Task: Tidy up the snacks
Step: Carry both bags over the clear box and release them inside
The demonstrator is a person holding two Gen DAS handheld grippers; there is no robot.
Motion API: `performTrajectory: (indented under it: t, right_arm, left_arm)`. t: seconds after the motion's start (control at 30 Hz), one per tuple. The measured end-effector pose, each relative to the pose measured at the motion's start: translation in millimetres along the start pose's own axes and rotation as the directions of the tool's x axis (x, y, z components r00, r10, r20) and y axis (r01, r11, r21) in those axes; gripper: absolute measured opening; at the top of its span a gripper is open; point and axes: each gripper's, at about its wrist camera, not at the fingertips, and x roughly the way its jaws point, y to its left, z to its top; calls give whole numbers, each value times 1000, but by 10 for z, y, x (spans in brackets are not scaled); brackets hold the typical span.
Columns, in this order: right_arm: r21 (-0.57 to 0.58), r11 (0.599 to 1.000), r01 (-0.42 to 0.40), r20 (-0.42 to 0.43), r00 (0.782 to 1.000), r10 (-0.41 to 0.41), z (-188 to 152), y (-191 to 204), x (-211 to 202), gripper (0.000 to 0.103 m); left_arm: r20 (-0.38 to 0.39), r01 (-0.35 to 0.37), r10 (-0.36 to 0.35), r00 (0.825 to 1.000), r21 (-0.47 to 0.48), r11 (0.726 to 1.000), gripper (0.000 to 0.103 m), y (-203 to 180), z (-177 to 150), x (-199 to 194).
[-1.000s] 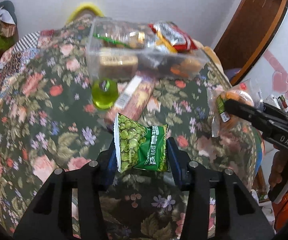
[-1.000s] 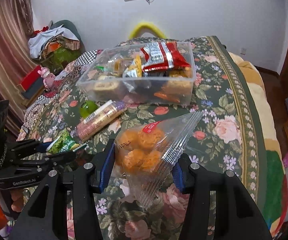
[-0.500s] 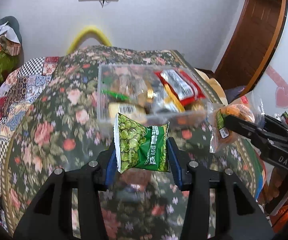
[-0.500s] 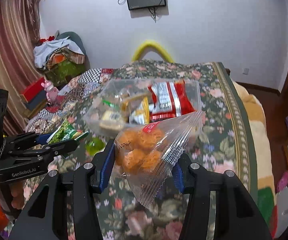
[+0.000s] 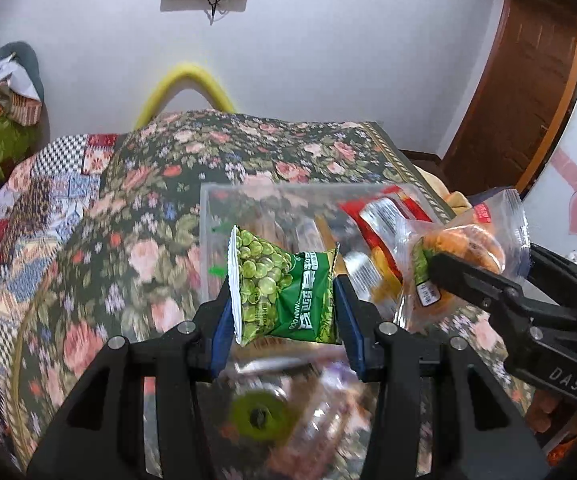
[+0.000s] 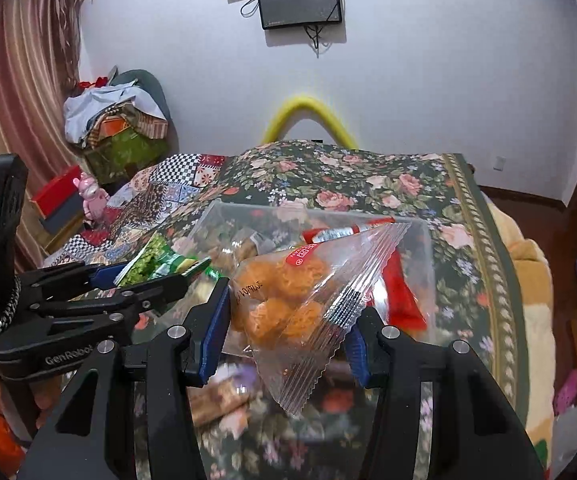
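My left gripper (image 5: 284, 312) is shut on a green pea packet (image 5: 284, 292), held in the air at the near edge of a clear plastic box (image 5: 224, 200) of snacks. The packet also shows in the right wrist view (image 6: 156, 262). My right gripper (image 6: 288, 328) is shut on a clear bag of orange snack balls (image 6: 288, 304), also held up at the near side of the box (image 6: 424, 248). That bag shows at the right of the left wrist view (image 5: 460, 248). A red packet (image 6: 398, 292) lies in the box.
A floral cloth (image 5: 148, 184) covers the table. A green round jelly cup (image 5: 258, 416) and a long wrapped snack (image 6: 216, 396) lie blurred below the grippers. A yellow chair back (image 6: 308, 112) stands behind the table. Clutter (image 6: 116, 120) is piled at the left wall.
Both grippers have risen and moved forward with their packets, from over the loose snacks to the near edge of the box. The green cup now lies below the left gripper.
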Motion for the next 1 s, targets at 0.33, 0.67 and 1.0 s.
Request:
performTrajectory:
  t: [0.33, 0.67, 1.0]
  right_arm:
    - [-34, 999, 11, 0, 1000, -11, 265, 26, 364, 47]
    - [-16, 1000, 14, -66, 998, -15, 361, -99, 740, 50]
    - [28, 1000, 13, -57, 998, -11, 369, -216, 627, 64]
  left_arm:
    - [-7, -23, 22, 1000, -19, 1000, 47, 200, 308, 377]
    - [-25, -28, 26, 999, -60, 998, 50, 328, 365, 618]
    - [-14, -10, 9, 1000, -55, 998, 64, 313, 331, 442]
